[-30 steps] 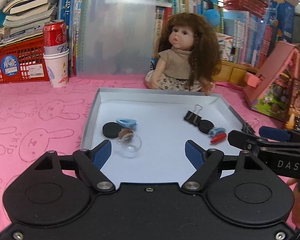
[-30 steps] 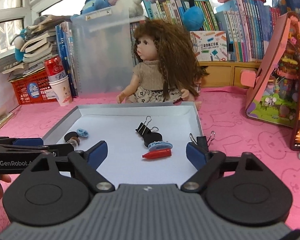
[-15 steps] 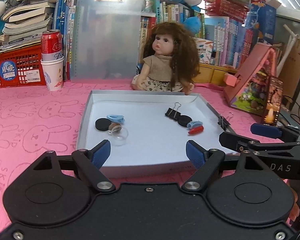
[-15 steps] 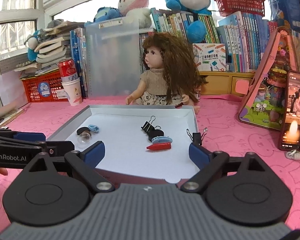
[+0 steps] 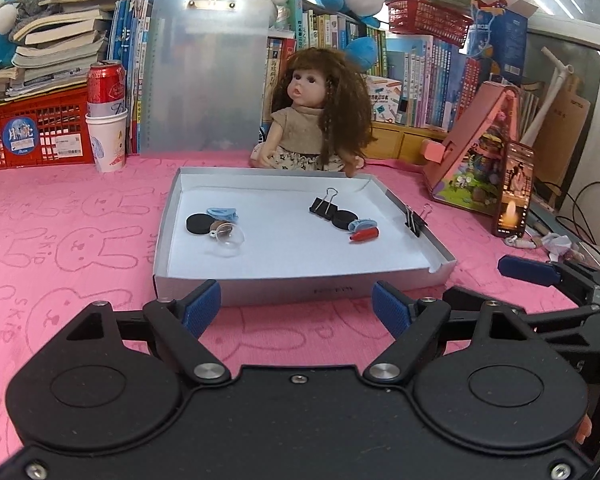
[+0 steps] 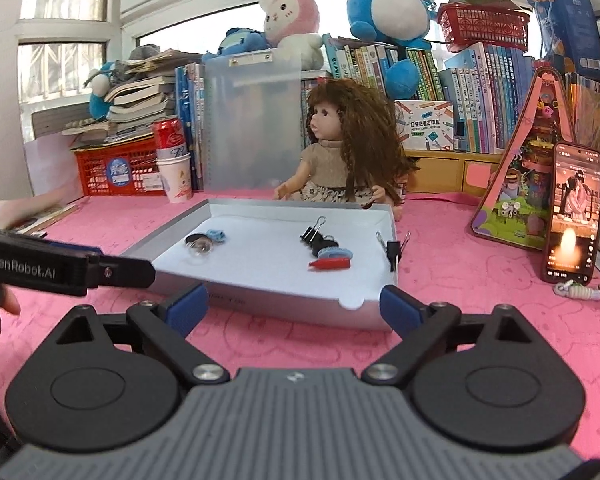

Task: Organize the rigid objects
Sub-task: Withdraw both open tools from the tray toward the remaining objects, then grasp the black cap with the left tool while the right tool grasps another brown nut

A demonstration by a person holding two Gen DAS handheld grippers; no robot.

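Observation:
A shallow silver tray (image 5: pixel 300 289) (image 6: pixel 284 298) lies on the pink mat. At its left lie a black disc (image 5: pixel 198 224), a blue clip (image 5: pixel 223 213) and a clear dome (image 5: pixel 229 236). At its right lie a black binder clip (image 5: pixel 322 205) (image 6: pixel 312 234), a black disc (image 5: pixel 343 219) and a red piece (image 5: pixel 365 235) (image 6: pixel 329 264). Another binder clip (image 5: pixel 415 220) (image 6: pixel 393 250) grips the tray's right wall. My left gripper (image 5: pixel 296 308) and right gripper (image 6: pixel 294 306) are open and empty, in front of the tray's near wall.
A doll (image 5: pixel 320 120) sits behind the tray. A paper cup with a red can (image 5: pixel 107 120) and a red basket (image 5: pixel 28 136) stand far left. A pink toy house (image 5: pixel 476 152) and a lit phone (image 6: pixel 572 212) stand right. Books line the back.
Both grippers have pulled back from over the tray to in front of its near wall and risen. They stay open. The tray's contents have not moved.

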